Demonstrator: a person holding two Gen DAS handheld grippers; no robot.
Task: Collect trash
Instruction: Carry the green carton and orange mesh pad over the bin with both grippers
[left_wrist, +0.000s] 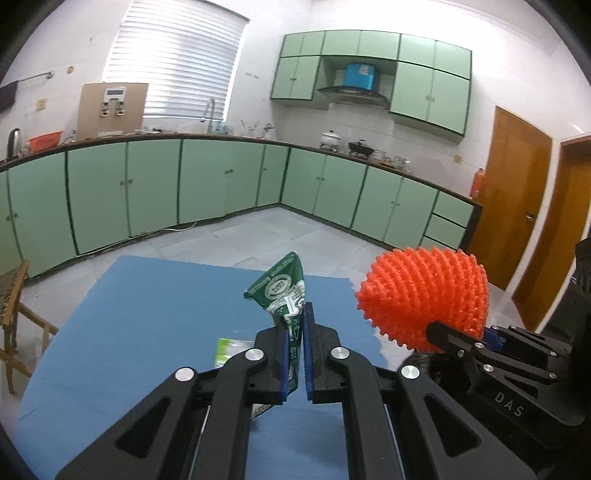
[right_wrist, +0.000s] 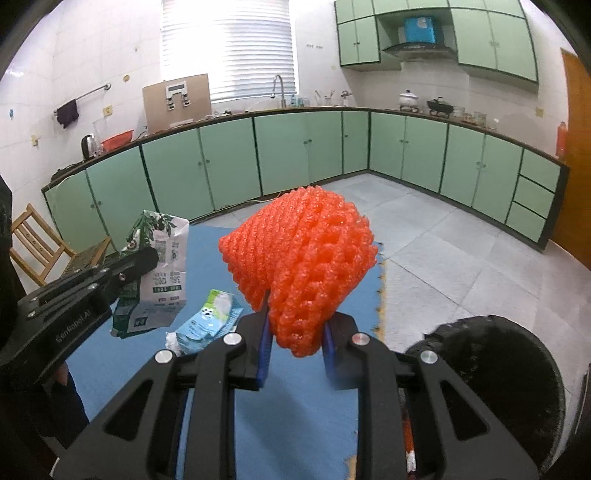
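The left gripper (left_wrist: 295, 354) is clamped tight on a green wrapper (left_wrist: 282, 291), held above the blue mat (left_wrist: 147, 314). The right gripper (right_wrist: 295, 347) pinches the lower edge of an orange foam net (right_wrist: 303, 258). Both look light, soft and crushable. A pale blue packet (right_wrist: 207, 325) lies flat on the mat beyond; its crinkled edge looks easiest to take.

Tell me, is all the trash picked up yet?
Not yet. The left gripper holds a green wrapper, and the right gripper holds orange foam netting. One light blue packet lies on the blue mat. Neither held piece is in the black bin.
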